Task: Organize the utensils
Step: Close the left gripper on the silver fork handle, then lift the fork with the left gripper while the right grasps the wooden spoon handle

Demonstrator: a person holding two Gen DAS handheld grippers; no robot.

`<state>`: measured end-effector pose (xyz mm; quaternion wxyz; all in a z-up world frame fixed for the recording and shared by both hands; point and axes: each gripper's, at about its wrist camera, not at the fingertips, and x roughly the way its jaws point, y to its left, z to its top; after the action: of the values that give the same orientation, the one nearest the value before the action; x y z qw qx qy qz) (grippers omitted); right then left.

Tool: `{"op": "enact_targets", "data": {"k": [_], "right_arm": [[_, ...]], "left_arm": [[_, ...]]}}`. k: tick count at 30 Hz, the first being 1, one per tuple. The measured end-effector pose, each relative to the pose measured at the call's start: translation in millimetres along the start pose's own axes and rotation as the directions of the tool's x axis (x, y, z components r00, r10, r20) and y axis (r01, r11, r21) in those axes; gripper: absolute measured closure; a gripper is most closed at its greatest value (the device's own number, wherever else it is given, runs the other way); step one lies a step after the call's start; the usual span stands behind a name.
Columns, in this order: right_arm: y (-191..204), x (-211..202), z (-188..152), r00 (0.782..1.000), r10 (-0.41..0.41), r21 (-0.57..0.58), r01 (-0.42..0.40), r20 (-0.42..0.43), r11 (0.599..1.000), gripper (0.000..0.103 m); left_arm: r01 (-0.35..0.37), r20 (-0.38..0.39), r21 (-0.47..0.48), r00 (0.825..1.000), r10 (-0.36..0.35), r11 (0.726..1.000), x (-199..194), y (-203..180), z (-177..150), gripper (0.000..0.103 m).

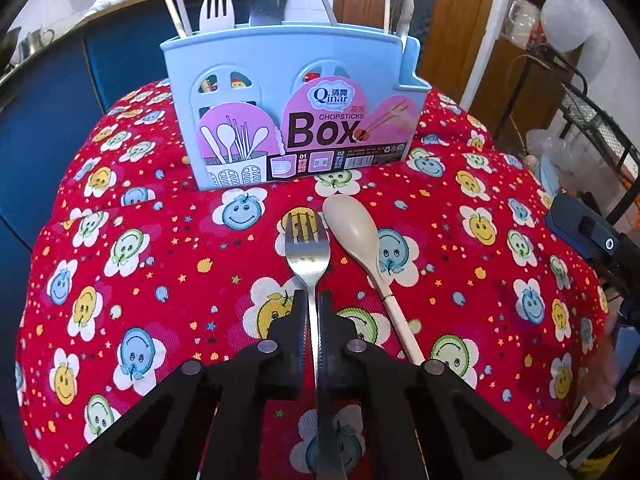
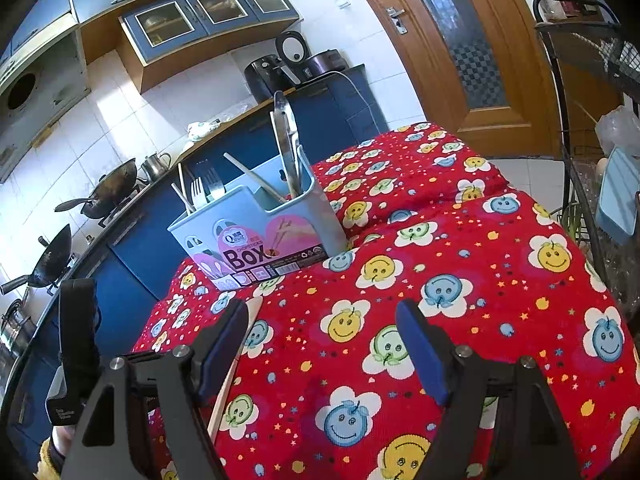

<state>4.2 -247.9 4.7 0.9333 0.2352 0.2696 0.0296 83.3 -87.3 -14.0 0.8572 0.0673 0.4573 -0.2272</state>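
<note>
In the left wrist view the left gripper (image 1: 313, 300) sits at the bottom centre of the frame, its black jaws clenched on the handle of a metal fork (image 1: 307, 252). The fork lies on the red tablecloth (image 1: 140, 280) printed with smiling flowers, tines pointing up the frame toward a light blue chopsticks box (image 1: 288, 108) in the upper middle. Just to the right of the fork lies a cream spoon (image 1: 354, 232), bowl near the fork's head and handle running down and to the right, apart from the jaws. The box stands upright on the cloth and holds chopsticks, a white fork (image 1: 216, 14) and other utensils that stick out of its top. In the right wrist view the right gripper (image 2: 326, 344) hangs over the cloth in the lower half of the frame with its blue-padded jaws spread wide and nothing between them. The box appears left of centre there, and a pale handle (image 2: 236, 360) shows past the gripper's left finger.
</note>
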Motion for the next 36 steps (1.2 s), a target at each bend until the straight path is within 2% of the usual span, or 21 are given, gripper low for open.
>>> {"op": "enact_targets", "data": {"k": [5, 10, 21, 28, 36], "right_arm": [[5, -1, 1, 1.0, -0.006, -0.009, 0.006, -0.002, 1.0, 0.025], [11, 0, 2, 1.0, -0.009, -0.022, 0.008, -0.014, 1.0, 0.025], [35, 10, 3, 0.998, -0.005, -0.07, 0.0, -0.065, 0.998, 0.025], [48, 21, 3, 0.991, -0.011, -0.095, -0.002, -0.134, 0.995, 0.025], [63, 35, -1, 0.973, -0.02, -0.133, -0.011, -0.231, 0.991, 0.025]], "left_arm": [[0.048, 0.025, -0.045, 0.999, -0.047, 0.998, -3, 10, -4, 0.1], [0.073, 0.082, -0.073, 0.994, -0.067, 0.995, -16, 19, -7, 0.1], [0.08, 0.217, -0.083, 0.974, -0.06, 0.993, -46, 32, -10, 0.1], [0.091, 0.267, -0.111, 0.962, -0.058, 0.99, -56, 45, -14, 0.1], [0.109, 0.31, -0.151, 0.949, -0.058, 0.983, -63, 61, -19, 0.1]]}}
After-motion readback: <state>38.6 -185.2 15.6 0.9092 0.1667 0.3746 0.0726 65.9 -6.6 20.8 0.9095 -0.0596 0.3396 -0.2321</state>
